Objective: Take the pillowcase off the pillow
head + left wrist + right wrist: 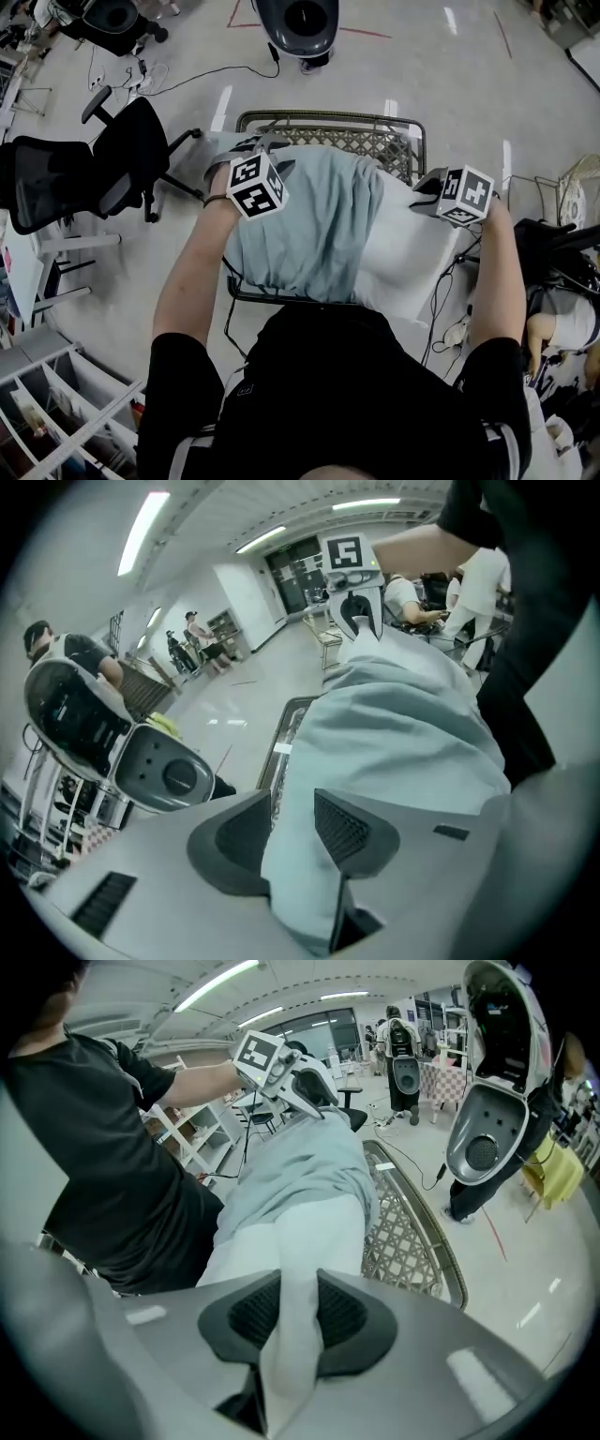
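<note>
The pillowcase, pale blue-green and rumpled, covers only the left part of the pillow. The white right end is already bare. Both lie across a metal mesh rack in front of the person, who stands right up against it.

The left tongs stand apart, with a thick fold of the pillowcase loose between the pads. From what I can see they are not biting on it. The right tongs are clamped on a pinch of the pillow's white cover at its bare end.

To my eye the case is thin, soft cloth. It should bunch and stretch rather than slide as one piece, and a small pinch may slip free. The pillow looks light and squashy, so it is likely to drag along with the case unless its bare end is held firm. I'd take the case by a deep fold, at its far closed end or near its open hem where the blue meets the white, and pull it off to the left against the right tongs' hold. The mesh could snag the cloth if it is dragged low.

A black office chair stands off to the left, well apart from the rack.
</note>
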`<state>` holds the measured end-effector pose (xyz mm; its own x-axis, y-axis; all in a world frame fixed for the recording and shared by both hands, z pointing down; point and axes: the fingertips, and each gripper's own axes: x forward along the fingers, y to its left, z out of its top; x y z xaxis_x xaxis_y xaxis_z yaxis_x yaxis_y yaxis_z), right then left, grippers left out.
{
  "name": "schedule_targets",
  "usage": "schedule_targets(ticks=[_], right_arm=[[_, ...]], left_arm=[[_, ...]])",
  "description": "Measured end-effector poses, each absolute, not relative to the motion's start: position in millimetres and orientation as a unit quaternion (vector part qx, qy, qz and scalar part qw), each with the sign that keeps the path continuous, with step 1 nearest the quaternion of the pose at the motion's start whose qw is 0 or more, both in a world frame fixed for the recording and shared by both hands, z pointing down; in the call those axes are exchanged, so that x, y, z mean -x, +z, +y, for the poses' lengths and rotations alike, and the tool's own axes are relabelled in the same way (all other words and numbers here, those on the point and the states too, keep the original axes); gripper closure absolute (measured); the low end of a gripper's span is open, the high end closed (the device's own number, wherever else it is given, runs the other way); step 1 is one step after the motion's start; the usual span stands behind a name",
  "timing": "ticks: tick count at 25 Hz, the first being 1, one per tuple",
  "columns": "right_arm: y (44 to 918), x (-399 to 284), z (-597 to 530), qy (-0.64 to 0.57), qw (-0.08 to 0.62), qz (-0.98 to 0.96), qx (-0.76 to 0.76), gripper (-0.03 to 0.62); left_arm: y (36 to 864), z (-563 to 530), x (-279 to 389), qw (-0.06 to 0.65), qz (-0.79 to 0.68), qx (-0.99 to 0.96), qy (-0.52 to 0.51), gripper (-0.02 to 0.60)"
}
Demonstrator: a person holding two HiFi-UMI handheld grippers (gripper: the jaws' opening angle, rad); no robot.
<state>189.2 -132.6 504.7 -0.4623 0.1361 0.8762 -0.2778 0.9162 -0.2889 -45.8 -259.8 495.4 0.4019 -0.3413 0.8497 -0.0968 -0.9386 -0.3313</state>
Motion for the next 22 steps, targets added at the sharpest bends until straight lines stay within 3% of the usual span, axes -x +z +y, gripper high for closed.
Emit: schedule_targets(ticks=[5, 6, 7, 13, 22], right_arm=[[495, -185, -123, 0.188, 0.515, -0.836, -0.031, 0.49], [495, -186, -121, 0.188, 0.516, -0.835, -0.03, 0.49], [497, -188, -119, 0.19, 0.519, -0.833, -0.03, 0.491], [507, -202, -116, 0.211, 0.516, -0.829, -0.044, 0.503], [518, -210, -149, 0.219, 0.488, -0.84, -0.085, 0.515]], left_arm=[[525, -265, 25, 0.122, 0.109, 0.815, -0.557, 0.464], [529, -266, 29, 0.122, 0.107, 0.807, -0.568, 0.563], [533, -266, 35, 0.123, 0.104, 0.798, -0.581, 0.575], [535, -272, 73, 0.153, 0.107, 0.758, -0.626, 0.577], [533, -294, 160, 0.1, 0.175, 0.741, -0.641, 0.575]])
